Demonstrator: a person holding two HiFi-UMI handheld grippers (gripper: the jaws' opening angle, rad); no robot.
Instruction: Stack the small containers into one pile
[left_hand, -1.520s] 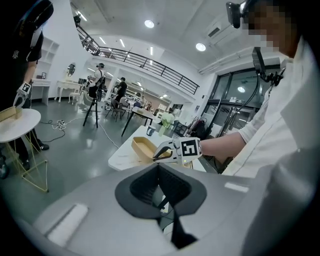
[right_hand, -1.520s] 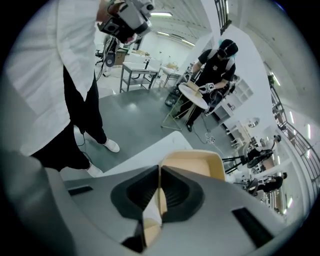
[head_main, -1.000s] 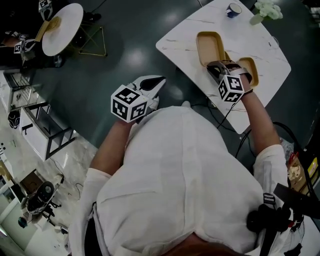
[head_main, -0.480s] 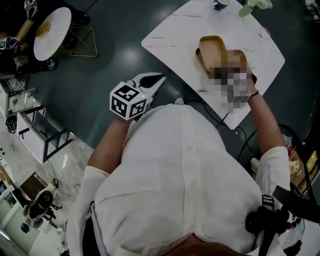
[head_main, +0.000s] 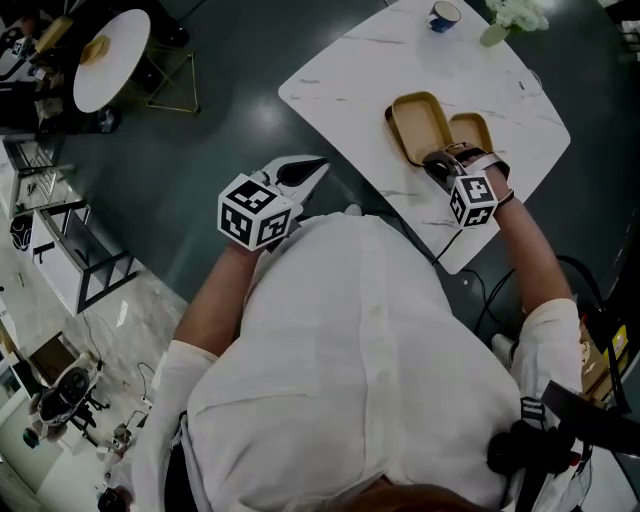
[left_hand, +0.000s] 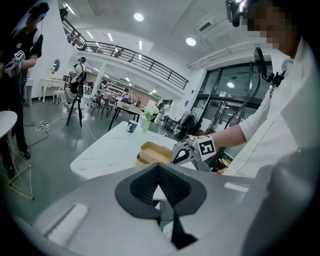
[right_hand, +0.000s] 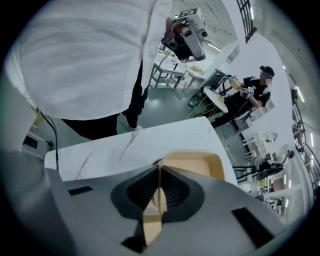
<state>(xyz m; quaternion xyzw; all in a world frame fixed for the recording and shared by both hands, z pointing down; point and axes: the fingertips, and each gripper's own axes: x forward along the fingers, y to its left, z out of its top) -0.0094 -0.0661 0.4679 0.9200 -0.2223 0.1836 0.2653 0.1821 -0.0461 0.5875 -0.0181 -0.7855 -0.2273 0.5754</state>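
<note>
Two tan containers lie on the white marble table (head_main: 340, 80). My right gripper (head_main: 437, 155) is shut on the near rim of the larger container (head_main: 418, 125). In the right gripper view the tan wall (right_hand: 159, 197) is pinched between the pads, and the tray (right_hand: 195, 165) stretches ahead of them. A smaller container (head_main: 473, 130) lies just to its right, partly hidden by the gripper. In the left gripper view the held container (left_hand: 152, 151) seems to rest over another tan edge. My left gripper (head_main: 316, 166) hangs shut and empty over the dark floor, left of the table.
A blue cup (head_main: 444, 15) and a pale plant (head_main: 515, 15) stand at the table's far edge. A round white side table (head_main: 110, 60) is at the far left. Cables run on the floor near the table's near corner (head_main: 455, 265).
The head view has shifted. My right gripper keeps its hold on the larger container, which now lies closer to the smaller one. The left gripper has stayed in place.
</note>
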